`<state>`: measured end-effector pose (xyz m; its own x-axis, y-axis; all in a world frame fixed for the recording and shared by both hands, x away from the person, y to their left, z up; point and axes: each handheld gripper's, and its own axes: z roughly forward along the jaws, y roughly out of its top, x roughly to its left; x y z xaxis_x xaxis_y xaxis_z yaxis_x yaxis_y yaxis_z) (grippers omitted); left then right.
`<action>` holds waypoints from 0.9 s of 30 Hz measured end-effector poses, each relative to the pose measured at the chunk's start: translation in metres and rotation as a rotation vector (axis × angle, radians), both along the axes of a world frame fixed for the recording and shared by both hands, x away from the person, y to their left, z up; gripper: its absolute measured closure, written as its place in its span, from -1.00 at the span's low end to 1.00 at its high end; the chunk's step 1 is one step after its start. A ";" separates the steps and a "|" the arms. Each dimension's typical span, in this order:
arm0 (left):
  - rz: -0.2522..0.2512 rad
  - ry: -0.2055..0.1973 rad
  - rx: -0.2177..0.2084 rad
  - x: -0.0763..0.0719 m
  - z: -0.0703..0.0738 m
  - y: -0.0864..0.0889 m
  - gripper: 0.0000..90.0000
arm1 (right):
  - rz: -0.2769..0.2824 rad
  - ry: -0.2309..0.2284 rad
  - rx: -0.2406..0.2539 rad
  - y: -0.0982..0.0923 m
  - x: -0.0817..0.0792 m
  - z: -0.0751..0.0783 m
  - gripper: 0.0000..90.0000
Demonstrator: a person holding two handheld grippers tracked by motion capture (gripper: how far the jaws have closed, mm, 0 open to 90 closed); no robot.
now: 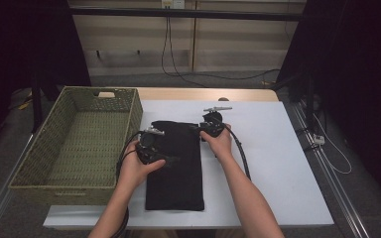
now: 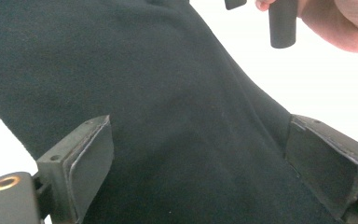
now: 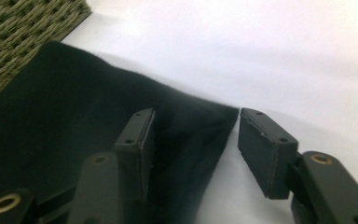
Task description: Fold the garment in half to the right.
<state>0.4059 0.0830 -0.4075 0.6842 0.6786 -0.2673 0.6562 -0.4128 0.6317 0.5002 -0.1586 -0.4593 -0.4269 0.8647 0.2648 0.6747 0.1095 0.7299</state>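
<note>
Both forearms reach forward, each hand-held gripper (image 1: 151, 144) (image 1: 209, 125) on black cloth (image 1: 176, 173).

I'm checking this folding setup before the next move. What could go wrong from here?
The right gripper is open astride the corner of the black cloth; closing there may catch only the edge, which could slip out. The left gripper is open over flat cloth, so it might pinch nothing or bunch it. The wicker basket sits close, so a lifted fold might snag its rim.

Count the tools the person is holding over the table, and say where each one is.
2. The left tool is over the black cloth's left side; the right tool is at the cloth's top right corner. Both are open.
</note>
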 end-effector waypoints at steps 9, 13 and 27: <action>0.007 0.002 0.001 0.000 -0.002 -0.001 -0.80 | 0.035 0.006 -0.005 0.008 -0.001 -0.006 0.23; 0.009 0.000 0.000 -0.001 -0.001 -0.002 -0.80 | 0.031 0.003 -0.027 0.014 -0.004 -0.006 0.73; -0.004 -0.017 -0.009 -0.003 0.003 -0.002 -0.80 | -0.034 -0.023 0.005 -0.003 -0.011 0.006 0.83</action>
